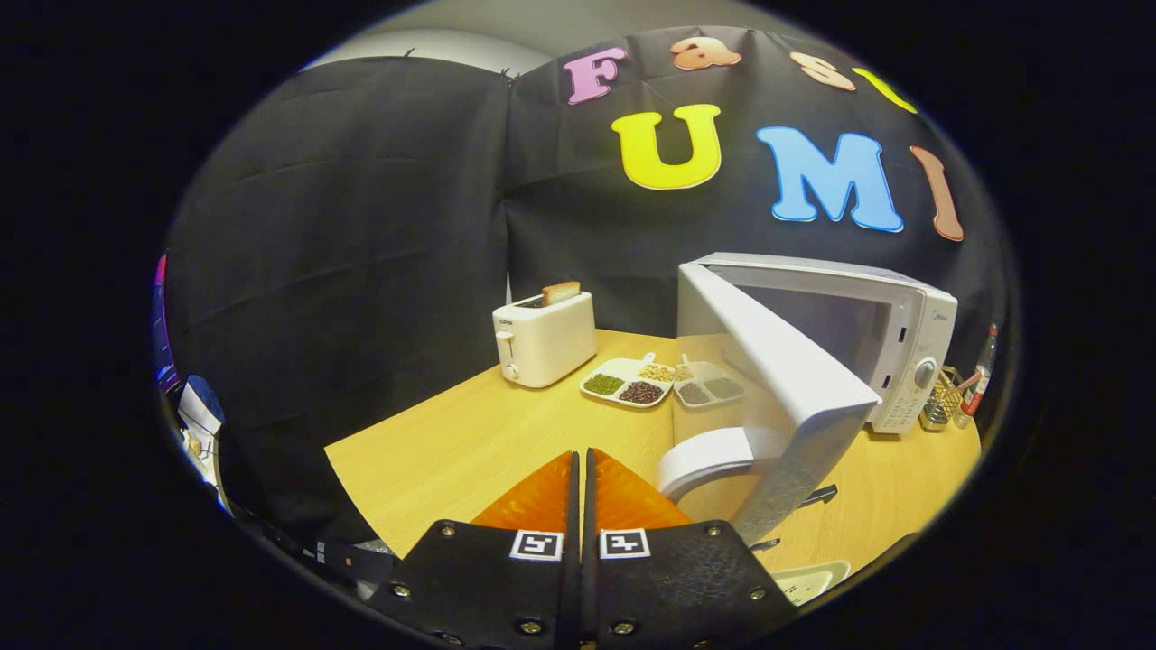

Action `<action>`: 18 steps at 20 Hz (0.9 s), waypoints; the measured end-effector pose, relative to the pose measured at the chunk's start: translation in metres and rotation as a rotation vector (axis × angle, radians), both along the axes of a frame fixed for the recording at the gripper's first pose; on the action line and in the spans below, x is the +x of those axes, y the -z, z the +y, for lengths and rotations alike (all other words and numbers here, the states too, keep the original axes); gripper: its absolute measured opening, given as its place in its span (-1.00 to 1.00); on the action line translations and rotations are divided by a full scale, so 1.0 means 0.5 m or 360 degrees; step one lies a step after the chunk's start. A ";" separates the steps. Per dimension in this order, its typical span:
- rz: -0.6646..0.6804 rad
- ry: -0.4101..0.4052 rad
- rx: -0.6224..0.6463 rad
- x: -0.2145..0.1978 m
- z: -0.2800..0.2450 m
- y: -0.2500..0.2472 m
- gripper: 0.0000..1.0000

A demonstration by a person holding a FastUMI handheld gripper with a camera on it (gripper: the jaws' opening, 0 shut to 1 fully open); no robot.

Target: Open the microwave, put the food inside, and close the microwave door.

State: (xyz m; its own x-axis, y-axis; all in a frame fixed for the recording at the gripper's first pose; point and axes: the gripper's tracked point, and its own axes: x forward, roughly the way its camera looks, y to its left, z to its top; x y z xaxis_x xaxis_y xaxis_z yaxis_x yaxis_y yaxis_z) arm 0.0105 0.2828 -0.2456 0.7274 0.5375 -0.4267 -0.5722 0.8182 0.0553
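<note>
The white microwave (pixel 908 338) stands on the wooden table (pixel 470 442), beyond my fingers and to their right. Its door (pixel 784 375) is swung wide open towards me, with the curved white handle (pixel 709 459) just right of my fingertips. The cavity (pixel 817 325) looks dim and I cannot see anything in it. A white divided plate (pixel 629 383) with grains and beans lies ahead of my fingers, between the toaster and the microwave, and it is mirrored in the door glass. My gripper (pixel 582 458) is shut with nothing between its fingers, low over the table.
A white toaster (pixel 545 341) with a slice of toast (pixel 561 292) sticking up stands beyond my fingers to the left. A wire basket (pixel 942 397) and a bottle (pixel 980 372) sit right of the microwave. A white dish edge (pixel 813 578) lies close by, under the door.
</note>
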 end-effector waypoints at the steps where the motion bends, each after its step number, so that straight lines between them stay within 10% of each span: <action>1: -0.0003 0.0019 0.0002 0.008 -0.015 -0.001 -0.98; 18: -0.0047 0.0395 0.0027 0.224 -0.242 -0.018 -0.98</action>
State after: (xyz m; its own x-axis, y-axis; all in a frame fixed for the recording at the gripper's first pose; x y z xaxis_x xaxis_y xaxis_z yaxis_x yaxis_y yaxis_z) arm 0.1223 0.1617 -0.2367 0.8500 0.3478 -0.3956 -0.3553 0.9330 0.0568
